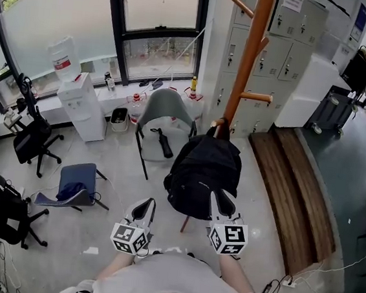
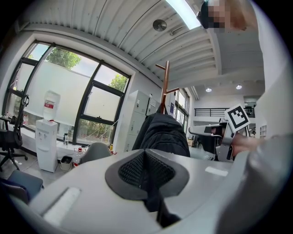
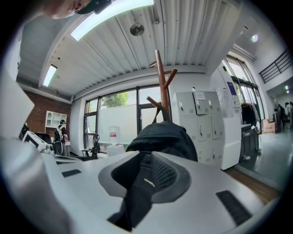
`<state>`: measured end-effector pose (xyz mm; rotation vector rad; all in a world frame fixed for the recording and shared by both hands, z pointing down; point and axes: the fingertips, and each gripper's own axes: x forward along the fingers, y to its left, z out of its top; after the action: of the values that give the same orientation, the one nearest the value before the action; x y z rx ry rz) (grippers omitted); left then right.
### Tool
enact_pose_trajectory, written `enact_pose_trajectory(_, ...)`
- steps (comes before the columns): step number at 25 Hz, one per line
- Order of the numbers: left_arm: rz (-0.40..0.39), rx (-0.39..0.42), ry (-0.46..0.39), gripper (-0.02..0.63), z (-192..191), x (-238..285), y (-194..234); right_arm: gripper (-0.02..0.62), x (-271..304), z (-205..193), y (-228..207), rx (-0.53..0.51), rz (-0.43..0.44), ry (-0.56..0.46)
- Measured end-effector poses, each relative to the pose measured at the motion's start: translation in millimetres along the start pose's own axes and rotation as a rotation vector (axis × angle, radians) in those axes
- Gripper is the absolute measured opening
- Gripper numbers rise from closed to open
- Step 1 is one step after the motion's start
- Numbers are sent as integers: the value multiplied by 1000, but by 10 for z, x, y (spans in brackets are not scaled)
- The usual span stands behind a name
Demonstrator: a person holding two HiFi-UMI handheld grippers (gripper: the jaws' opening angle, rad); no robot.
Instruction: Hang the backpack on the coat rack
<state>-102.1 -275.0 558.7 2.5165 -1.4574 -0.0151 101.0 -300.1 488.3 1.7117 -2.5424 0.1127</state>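
Bright daylight through the windows [image 1: 161, 17]; fisheye edges smear and darken.

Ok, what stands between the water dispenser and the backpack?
A grey chair with a black item on its seat, plus a small bin beside the water dispenser, all left of the backpack; the head view shows this.

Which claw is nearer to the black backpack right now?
Right. The right claw meets the lower edge of the backpack, closed on a black strap. The left claw sits off to its left, apart from it, jaws together.
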Motion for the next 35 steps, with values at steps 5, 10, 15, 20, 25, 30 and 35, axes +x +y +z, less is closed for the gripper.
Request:
enact_pose_trajectory(5, 0, -1, -1, 11, 0, -16, -11, 9, -14, -300, 147, -16, 57, 47)
enact_pose_trajectory(10, 10, -2, 2, 11, -2, -47, -17, 8, -11, -458, 172, 28, 86, 80)
enact_pose_trajectory(15, 21, -5, -1, 11, -14, -75, -4, 8, -12, -492, 168, 34, 93, 84)
enact_pose_trajectory(20, 24, -8, -4, 11, 2, -75, -2, 8, 20, -523, 207, 55, 118, 97)
enact_pose_trajectory(25, 24, -7, -3, 11, -23, -73, -2, 8, 26, -567, 225, 68, 130, 102)
enact_pose_trajectory(30, 25, -8, 0, 11, -20, -67, 1, 8, 35, -586, 247, 76, 139, 109)
enact_pose_trajectory(35, 26, -8, -1, 11, -27, -80, 11, 8, 19, -614, 258, 81, 138, 112)
